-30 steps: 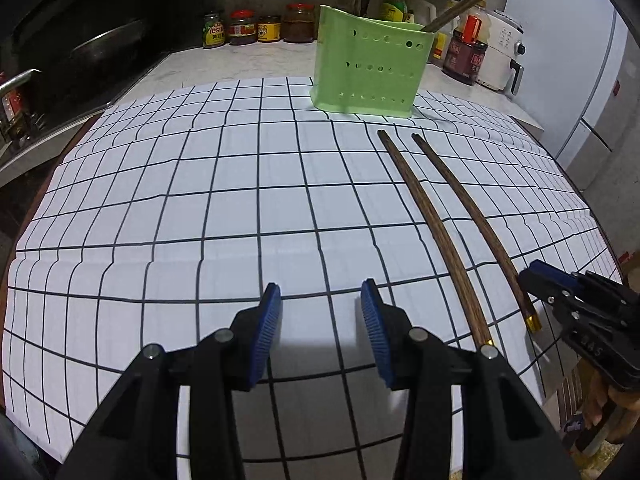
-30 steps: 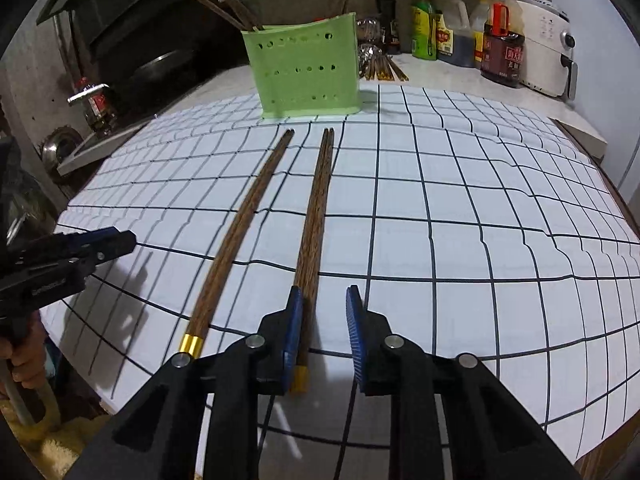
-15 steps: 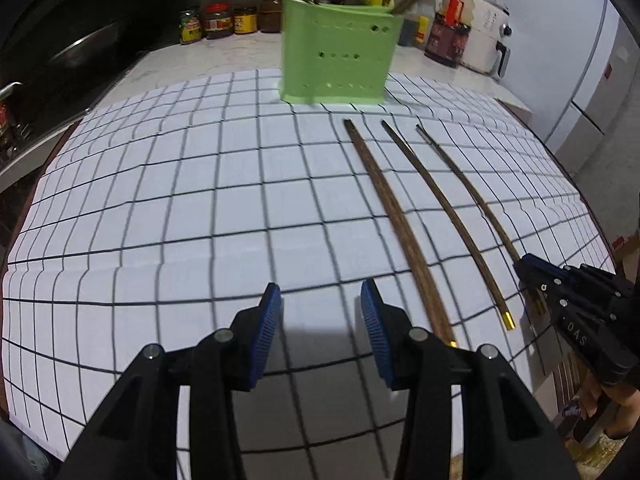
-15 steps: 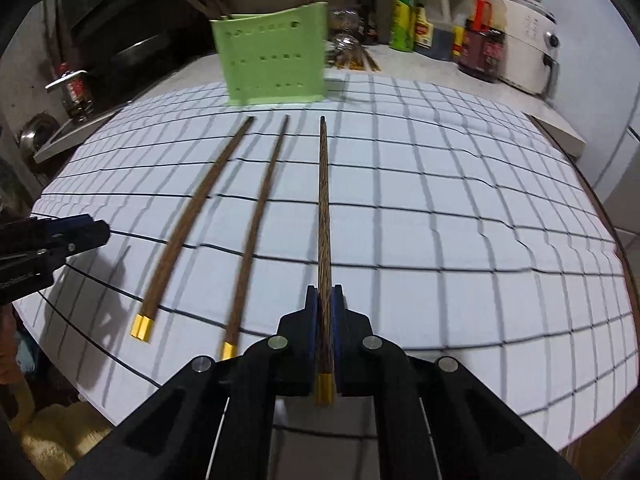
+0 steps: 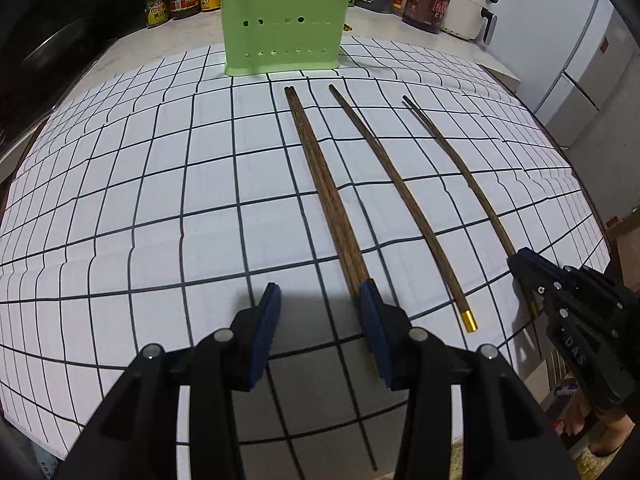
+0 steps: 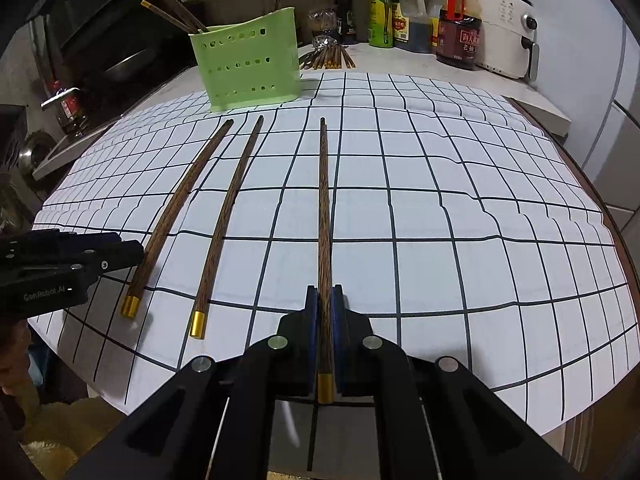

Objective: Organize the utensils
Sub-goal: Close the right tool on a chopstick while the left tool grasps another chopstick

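- A dark wooden chopstick with a gold cap (image 6: 325,248) is clamped in the right gripper (image 6: 325,312), far tip on the white gridded mat (image 6: 460,208).
- The left gripper (image 5: 318,300) is held apart, grasping nothing.
- Two wooden chopsticks (image 6: 224,220) lie left of it, near the green perforated plastic holder (image 6: 248,66).

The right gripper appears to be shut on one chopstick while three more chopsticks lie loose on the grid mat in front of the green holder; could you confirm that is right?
Not quite: only two chopsticks lie loose, not three. The right wrist view shows the right gripper shut on one chopstick, with the two loose chopsticks on the grid mat before the green holder.
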